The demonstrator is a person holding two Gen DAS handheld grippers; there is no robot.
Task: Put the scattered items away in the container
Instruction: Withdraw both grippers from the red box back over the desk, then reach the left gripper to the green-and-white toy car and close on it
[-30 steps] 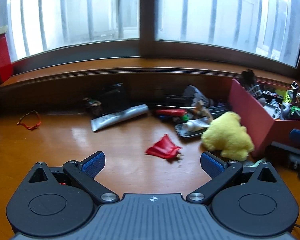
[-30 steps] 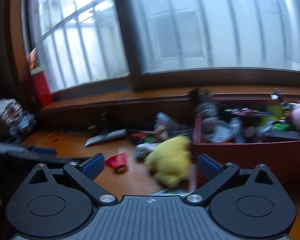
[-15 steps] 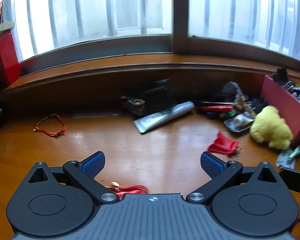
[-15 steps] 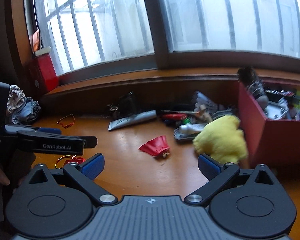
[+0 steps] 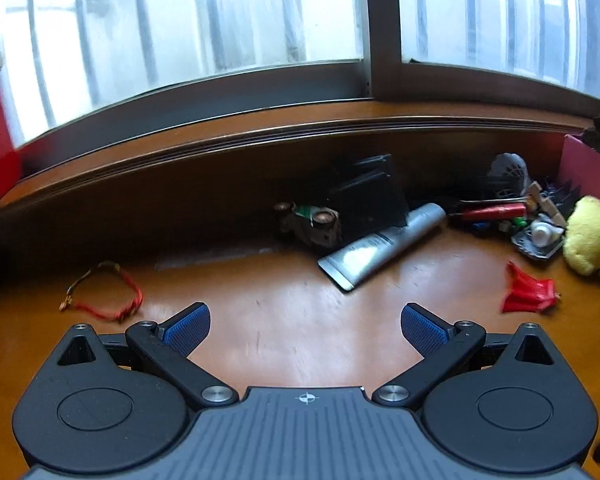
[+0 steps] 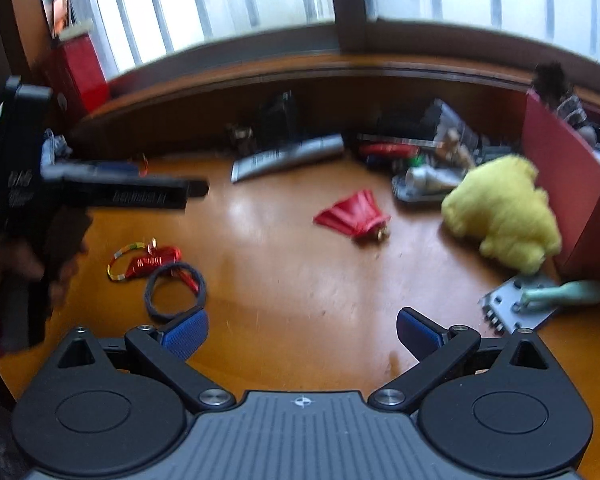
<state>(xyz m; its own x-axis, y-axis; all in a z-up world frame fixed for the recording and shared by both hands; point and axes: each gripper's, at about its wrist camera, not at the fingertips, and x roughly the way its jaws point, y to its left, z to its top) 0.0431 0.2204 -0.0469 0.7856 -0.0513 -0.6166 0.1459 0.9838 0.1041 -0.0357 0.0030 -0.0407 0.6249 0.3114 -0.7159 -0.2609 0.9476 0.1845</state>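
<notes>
Wooden floor (image 6: 284, 280) under a wide window, strewn with odds and ends. Left gripper (image 5: 305, 322) spread wide and empty, aimed toward the red cord bracelet (image 5: 104, 300) at 10 o'clock, probably lining up a pick. Right gripper (image 6: 302, 326) likewise agape, holding nothing, with a black hair tie (image 6: 175, 290) at 10 o'clock. Red container (image 6: 572, 184) at 2 o'clock, already holding clutter (contents blurred); yellow plush (image 6: 504, 212) and red cloth (image 6: 352, 216) lying outside, so tidying seemingly unfinished.

Both wrist cameras look low across the wooden tabletop (image 5: 292, 320) toward the window, sharing the silver tube (image 6: 288, 156).
</notes>
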